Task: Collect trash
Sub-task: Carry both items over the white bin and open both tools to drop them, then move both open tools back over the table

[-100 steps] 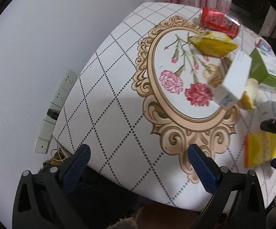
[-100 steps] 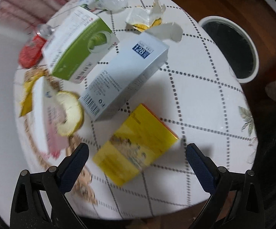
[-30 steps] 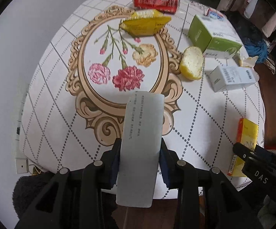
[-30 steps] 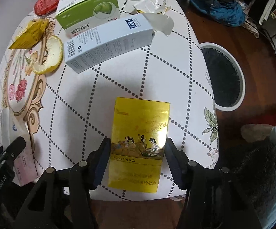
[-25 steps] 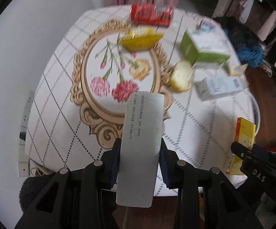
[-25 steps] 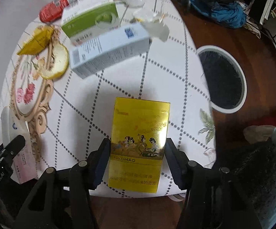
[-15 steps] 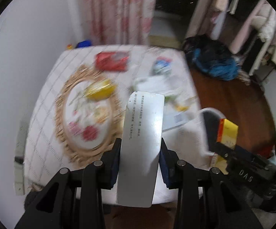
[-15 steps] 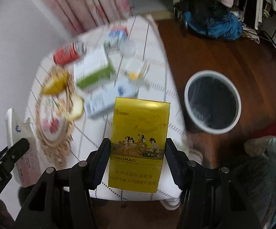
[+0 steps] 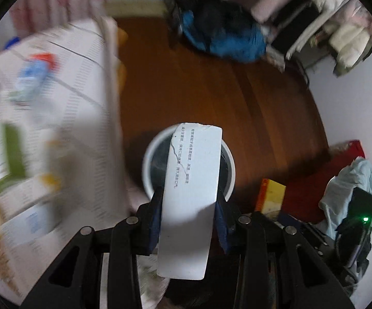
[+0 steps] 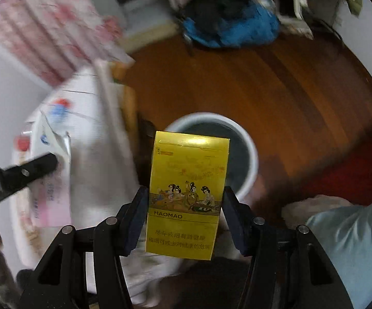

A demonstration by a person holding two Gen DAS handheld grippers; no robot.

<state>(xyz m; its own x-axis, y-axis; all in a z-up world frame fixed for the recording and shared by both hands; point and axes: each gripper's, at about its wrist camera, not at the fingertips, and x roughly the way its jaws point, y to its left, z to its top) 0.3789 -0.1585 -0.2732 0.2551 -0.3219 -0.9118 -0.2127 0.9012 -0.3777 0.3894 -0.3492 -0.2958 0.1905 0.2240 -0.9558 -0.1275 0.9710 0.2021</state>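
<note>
While a flat white paper packet (image 9: pixel 191 193) is clamped by the left gripper (image 9: pixel 189 221), a yellow cardboard cigarette box (image 10: pixel 187 193) is clamped by the right gripper (image 10: pixel 184 219); a round white-rimmed bin (image 10: pixel 250 152) is seen just beyond both.

Both held boxes (image 9: pixel 189 200) now over bin (image 9: pixel 150 159)

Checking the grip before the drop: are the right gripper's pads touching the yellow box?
Touching. The right wrist view shows both blue pads of the right gripper pressed against the yellow box sides, no gap.
</note>
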